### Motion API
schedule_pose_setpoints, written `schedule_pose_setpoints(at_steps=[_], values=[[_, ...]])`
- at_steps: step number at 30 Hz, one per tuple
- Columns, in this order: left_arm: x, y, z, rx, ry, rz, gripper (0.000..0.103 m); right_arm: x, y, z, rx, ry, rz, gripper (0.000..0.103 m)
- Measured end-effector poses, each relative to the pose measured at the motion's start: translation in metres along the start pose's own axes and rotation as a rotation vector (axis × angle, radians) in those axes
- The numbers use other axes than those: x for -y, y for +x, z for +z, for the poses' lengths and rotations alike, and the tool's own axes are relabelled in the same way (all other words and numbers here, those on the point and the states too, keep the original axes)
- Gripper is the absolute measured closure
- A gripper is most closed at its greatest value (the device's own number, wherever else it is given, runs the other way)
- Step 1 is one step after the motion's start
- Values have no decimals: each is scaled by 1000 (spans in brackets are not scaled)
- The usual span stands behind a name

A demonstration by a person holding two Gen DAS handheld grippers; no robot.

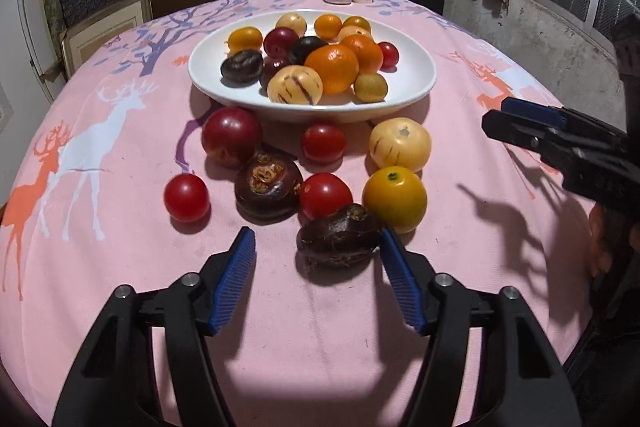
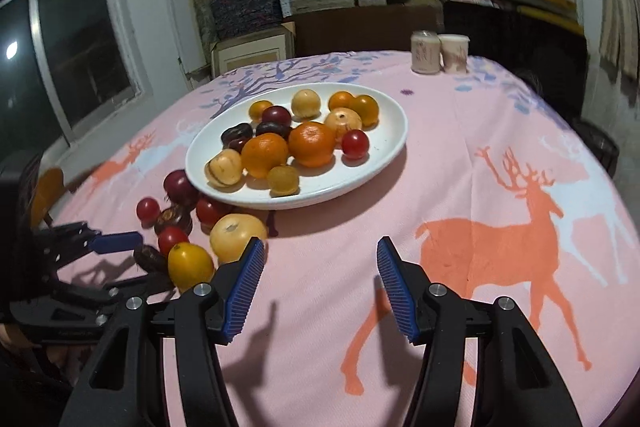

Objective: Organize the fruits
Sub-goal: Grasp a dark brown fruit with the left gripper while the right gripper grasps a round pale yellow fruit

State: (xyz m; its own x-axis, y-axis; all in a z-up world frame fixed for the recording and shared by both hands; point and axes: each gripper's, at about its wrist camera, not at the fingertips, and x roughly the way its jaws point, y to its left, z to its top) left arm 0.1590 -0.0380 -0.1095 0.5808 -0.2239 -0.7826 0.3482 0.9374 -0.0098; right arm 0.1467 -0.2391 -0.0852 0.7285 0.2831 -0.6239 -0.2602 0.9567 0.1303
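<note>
Currently: both claws open, nothing gripped

Left wrist view only: left gripper has its jaws spread wide around a dark wrinkled fruit on the pink tablecloth. The right finger pad touches or nearly touches that fruit; the left pad is well apart from it. Not clamped. This view also shows the loose fruit clearly: three small red ones, a bigger dark red one, a second dark fruit, a pale striped melon and a yellow orange, all on the cloth in front of the white bowl.

Right wrist view only: right gripper wide open over bare cloth beside an orange deer print, holding nothing (the loose fruit sits well to its left, partly hidden behind the left claw). In the left view its jaws look nearly together, angle unclear.

Bowl contents, both views: two large oranges in the middle, several smaller yellow-orange fruits, pale striped melons, dark purple and red fruits. Exact count is unclear where they overlap.

Behind the bowl: two cups at the table's far edge.
</note>
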Motion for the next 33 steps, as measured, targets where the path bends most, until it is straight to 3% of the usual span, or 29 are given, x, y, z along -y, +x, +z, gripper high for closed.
schedule_pose_setpoints(at_steps=[2,6,12,19,26,29,32,33], values=[[4,0,0,10,12,-17,63,-3,-2,-1,7,-30,-7,44],[10,-4,-3,46,41,-15,64,0,-3,0,4,-14,-12,44],[-5,-18,-3,123,-38,-85,63,-3,8,0,-57,10,51,44],[-9,-20,-3,140,-62,-94,63,-24,30,12,-104,-4,92,44],[-29,-25,-4,166,-156,-137,63,-37,68,19,-247,20,149,44],[-32,-25,-3,165,-172,-147,63,-42,73,23,-251,17,127,45],[-30,-26,-4,171,-161,-146,64,-47,76,24,-252,7,128,59],[-29,-26,-4,169,-158,-146,64,-48,75,24,-249,1,122,59]])
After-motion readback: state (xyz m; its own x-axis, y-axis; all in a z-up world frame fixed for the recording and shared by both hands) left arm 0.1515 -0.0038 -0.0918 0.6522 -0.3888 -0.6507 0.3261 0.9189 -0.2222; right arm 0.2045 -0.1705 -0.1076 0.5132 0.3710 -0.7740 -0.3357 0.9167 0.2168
